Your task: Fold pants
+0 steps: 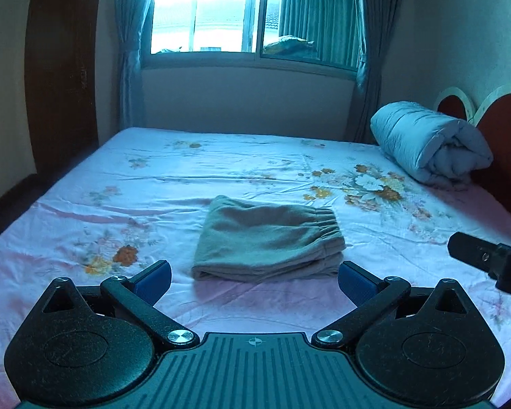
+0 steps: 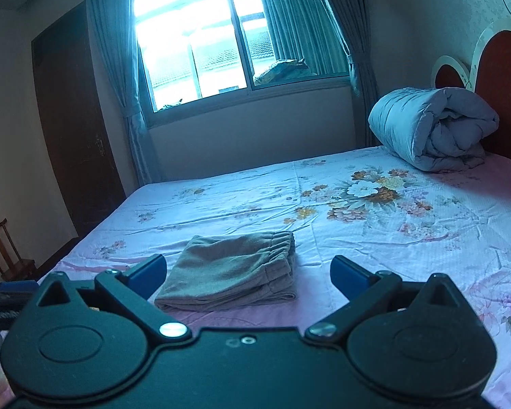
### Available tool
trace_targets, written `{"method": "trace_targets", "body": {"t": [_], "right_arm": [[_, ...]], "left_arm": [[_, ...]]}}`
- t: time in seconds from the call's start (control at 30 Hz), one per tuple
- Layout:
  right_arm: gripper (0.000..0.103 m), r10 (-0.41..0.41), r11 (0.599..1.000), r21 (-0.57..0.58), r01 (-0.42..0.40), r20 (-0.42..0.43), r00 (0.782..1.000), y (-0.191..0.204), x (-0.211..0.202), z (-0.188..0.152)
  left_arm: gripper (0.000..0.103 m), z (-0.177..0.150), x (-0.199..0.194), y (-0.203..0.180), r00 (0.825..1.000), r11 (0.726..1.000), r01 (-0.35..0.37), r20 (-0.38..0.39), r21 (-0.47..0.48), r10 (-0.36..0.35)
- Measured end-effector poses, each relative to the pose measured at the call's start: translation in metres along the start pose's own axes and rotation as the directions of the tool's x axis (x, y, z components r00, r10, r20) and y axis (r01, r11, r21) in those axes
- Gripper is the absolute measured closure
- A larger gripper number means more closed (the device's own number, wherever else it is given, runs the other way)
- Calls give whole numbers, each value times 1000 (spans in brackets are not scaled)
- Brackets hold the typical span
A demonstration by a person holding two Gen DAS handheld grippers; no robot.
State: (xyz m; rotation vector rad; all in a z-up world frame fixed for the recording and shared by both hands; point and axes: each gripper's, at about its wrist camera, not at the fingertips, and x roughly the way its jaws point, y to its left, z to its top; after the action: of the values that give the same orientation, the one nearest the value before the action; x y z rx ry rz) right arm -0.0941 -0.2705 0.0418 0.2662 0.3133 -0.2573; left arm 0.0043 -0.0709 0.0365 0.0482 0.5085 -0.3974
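Grey-green pants [image 1: 269, 238] lie folded into a compact stack on the floral bed sheet [image 1: 153, 184], elastic waistband on the right side. My left gripper [image 1: 254, 277] hovers just short of the stack's near edge, open, blue pads wide apart and empty. The right wrist view shows the same pants [image 2: 231, 267] ahead and slightly left. My right gripper [image 2: 248, 274] is open too, holding nothing, its left pad near the stack's near left corner. A black part of the right gripper [image 1: 487, 259] pokes in at the right edge of the left wrist view.
A rolled light-blue quilt [image 2: 432, 129] rests at the head of the bed by the red headboard [image 2: 504, 92]. A window with curtains [image 2: 201, 41] lies beyond the bed. A dark wooden door [image 2: 75, 129] and a chair [image 2: 6, 252] stand on the left.
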Motion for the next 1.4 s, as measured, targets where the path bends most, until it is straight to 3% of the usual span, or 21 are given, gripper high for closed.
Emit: {"method": "trace_targets", "body": {"t": [0.13,0.27,0.43,0.63,0.77,0.9,1.4], "right_arm": [[6,3,1000,1,-3,4,1000,0,-1,0],[6,-2,1000,-6,2,0,1000,1,0,0],[6,-61,995,-75,60,-23,998,10,8,-7],[6,-49,994,-97,46,-31,998,14,10,-10],[6,-47,994,-98,45,-24,999,15,11,-8],[6,-61,994,-96,58,-25,998,13,12,-7],[6,-123,989,-85,120,-27,992,-3,15,-4]], "left_arm": [[0,0,2,-6,1000,999,-29,0,38,29],[0,3,-6,-16,1000,998,9,23,58,-10],[0,6,-12,-27,1000,995,-15,27,95,13],[0,7,-15,-19,991,991,135,2,-12,-135],[0,4,-11,-20,998,997,61,4,46,-61],[0,3,-8,-14,998,997,65,9,32,-65],[0,-2,18,-11,998,997,-38,-37,61,41]]}}
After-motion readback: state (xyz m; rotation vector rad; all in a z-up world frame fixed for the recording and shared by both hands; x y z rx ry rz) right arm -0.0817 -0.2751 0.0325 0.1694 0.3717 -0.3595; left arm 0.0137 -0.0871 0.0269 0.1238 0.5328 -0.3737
